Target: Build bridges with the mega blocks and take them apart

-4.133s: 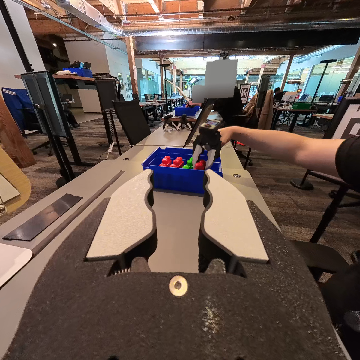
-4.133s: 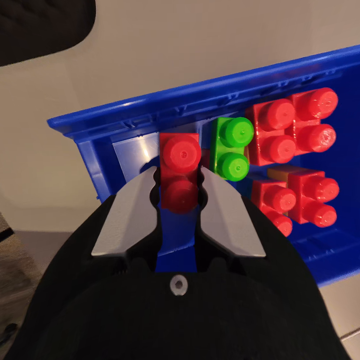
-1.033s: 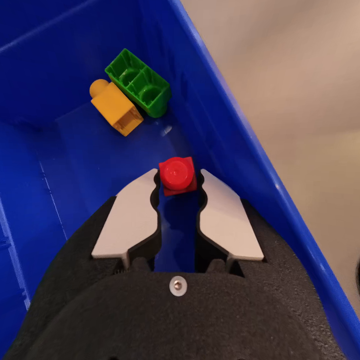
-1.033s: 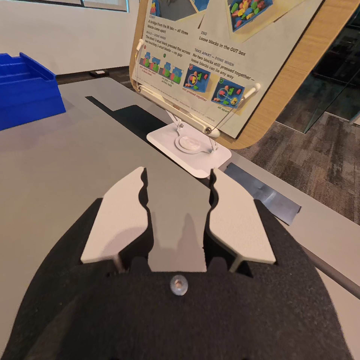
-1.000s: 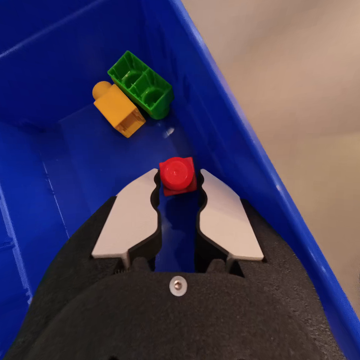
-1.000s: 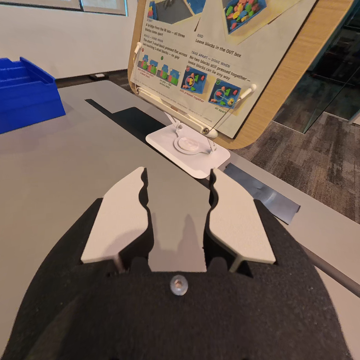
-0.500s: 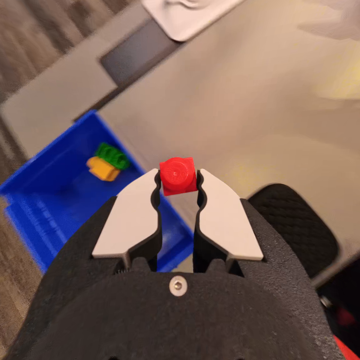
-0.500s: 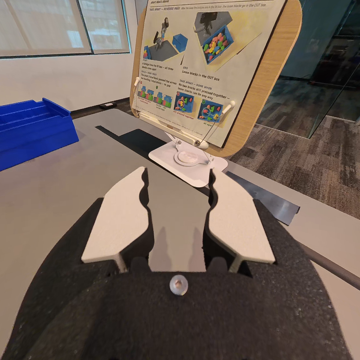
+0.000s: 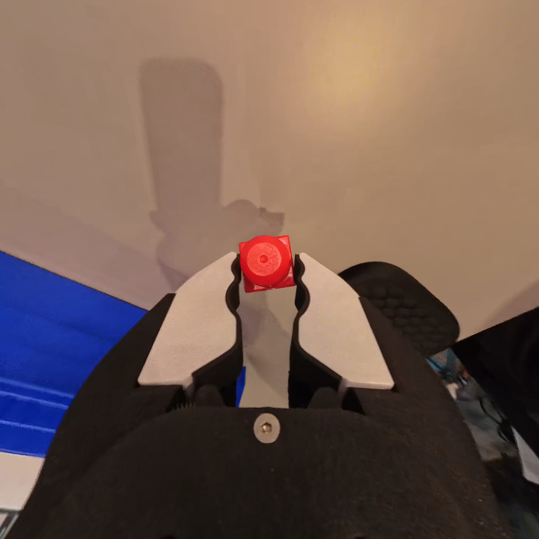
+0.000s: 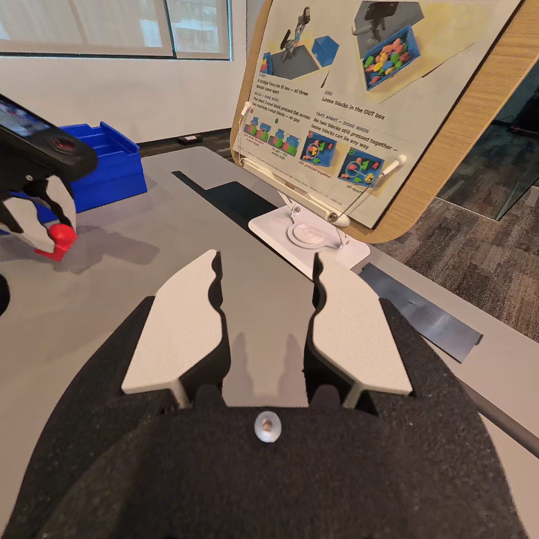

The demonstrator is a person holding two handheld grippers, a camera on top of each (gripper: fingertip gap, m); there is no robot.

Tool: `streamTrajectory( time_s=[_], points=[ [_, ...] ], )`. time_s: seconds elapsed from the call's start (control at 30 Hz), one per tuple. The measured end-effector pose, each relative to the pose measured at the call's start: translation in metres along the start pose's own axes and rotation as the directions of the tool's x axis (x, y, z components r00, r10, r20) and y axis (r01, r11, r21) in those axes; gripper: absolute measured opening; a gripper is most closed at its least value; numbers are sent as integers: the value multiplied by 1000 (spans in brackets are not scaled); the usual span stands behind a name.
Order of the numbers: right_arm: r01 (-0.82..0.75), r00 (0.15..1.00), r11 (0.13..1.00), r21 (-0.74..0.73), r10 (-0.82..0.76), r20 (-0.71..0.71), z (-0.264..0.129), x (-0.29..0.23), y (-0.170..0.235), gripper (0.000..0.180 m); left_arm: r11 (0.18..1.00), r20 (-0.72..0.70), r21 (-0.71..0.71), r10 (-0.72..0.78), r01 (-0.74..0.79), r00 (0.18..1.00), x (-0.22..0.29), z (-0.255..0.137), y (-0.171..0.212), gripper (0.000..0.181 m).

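On the far left of the right wrist view sits the blue bin [image 10: 116, 172], and just in front of it the left gripper [image 10: 51, 242] has its jaws shut tight on a little red block [image 10: 59, 237]. A moment ago that block was down inside the bin next to a green one and a yellow one — now it is out and low over the bare grey worktop [image 10: 175, 233], touching it or nearly so. That likely means the first foot of a bridge is about to be set down. From its own camera the left gripper [image 9: 266, 264] shows the red block [image 9: 264, 267] stud-up between the tips, with the bin's edge [image 9: 43, 335] at the left and a black chair [image 9: 408, 306] at the right.

Further right, the right gripper [image 10: 266, 262] hangs over the worktop with its jaws wide apart and nothing in them. Past it stands a picture board [image 10: 350, 102] on a white stand [image 10: 309, 236] — well clear of the drop spot, so nothing blocks the way.
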State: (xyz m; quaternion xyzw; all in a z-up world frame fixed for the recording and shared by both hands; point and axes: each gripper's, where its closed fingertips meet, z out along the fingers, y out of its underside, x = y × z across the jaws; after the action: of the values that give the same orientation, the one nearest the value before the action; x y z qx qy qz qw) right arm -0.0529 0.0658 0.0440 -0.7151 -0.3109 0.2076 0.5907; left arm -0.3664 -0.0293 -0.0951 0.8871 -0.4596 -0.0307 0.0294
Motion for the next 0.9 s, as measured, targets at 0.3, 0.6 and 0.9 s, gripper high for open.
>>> streamTrajectory(
  time_s=[0.3,0.6,0.9],
  points=[
    [-11,1000,1000,4,11,14,-2,4,3,59,956,-36,-292,-11,0,999,8,36,-3,35],
    [-82,996,995,53,81,25,-14,18,1,59,947,-67,-320,-26,3,997,11,45,-21,35],
    [-154,986,979,134,143,86,-26,20,-9,58,983,-77,-185,-29,14,997,7,36,-38,62]
  ],
)
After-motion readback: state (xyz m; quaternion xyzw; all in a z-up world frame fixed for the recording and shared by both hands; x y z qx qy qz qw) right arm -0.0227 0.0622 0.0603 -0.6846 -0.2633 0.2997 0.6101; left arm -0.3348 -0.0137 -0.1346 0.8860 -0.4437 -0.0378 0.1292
